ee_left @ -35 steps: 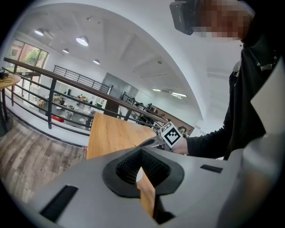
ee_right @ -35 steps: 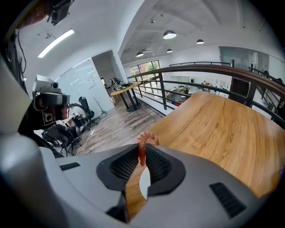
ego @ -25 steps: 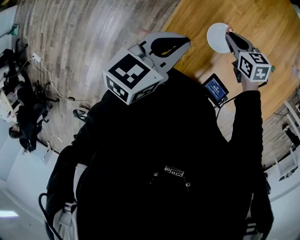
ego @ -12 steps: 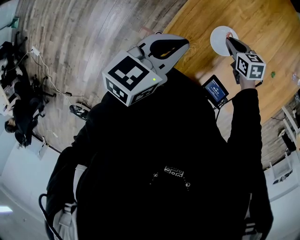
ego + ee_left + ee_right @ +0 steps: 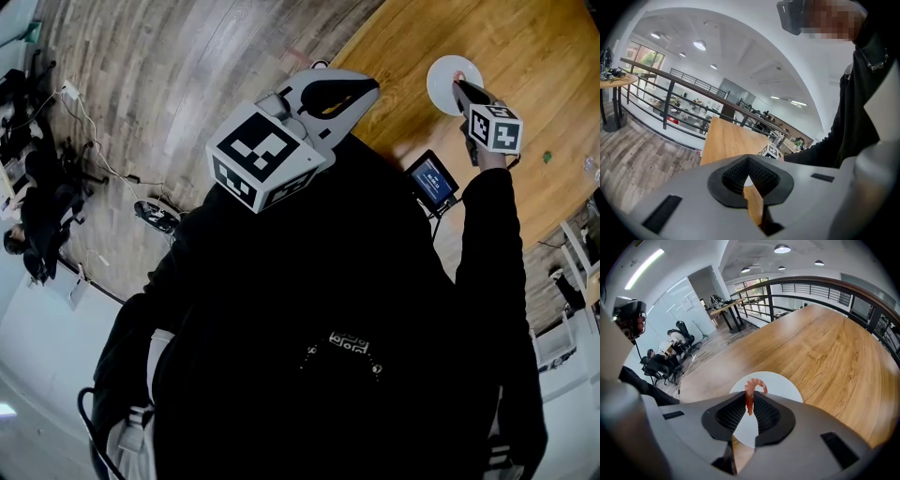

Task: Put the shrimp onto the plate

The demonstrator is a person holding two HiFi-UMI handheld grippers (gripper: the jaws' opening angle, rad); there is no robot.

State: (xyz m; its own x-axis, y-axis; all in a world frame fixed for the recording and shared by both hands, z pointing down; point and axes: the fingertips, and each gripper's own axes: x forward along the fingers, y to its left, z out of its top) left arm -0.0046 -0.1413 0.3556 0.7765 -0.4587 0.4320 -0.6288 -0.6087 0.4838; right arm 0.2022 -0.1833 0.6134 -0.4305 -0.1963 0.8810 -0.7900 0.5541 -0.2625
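A pink curled shrimp point(image 5: 750, 392) hangs tail-down between the pads of my right gripper point(image 5: 750, 401), which is shut on it. Right below it lies a round white plate point(image 5: 780, 383) on the wooden table point(image 5: 825, 348). In the head view the right gripper point(image 5: 461, 86) points steeply down over the near edge of the plate point(image 5: 448, 75). My left gripper point(image 5: 368, 87) is held close to the person's chest, off the table's edge. Its jaws point(image 5: 748, 162) meet at the tips with nothing between them.
A small device with a lit screen point(image 5: 431, 178) is mounted at the table's near edge. A dark railing point(image 5: 811, 287) runs behind the table. On the grey plank floor point(image 5: 178, 103) lie cables, with office chairs at the left. A small green thing point(image 5: 547, 157) sits on the table.
My right gripper has sunk with the shrimp, down close over the plate. The left gripper has stayed where it was.
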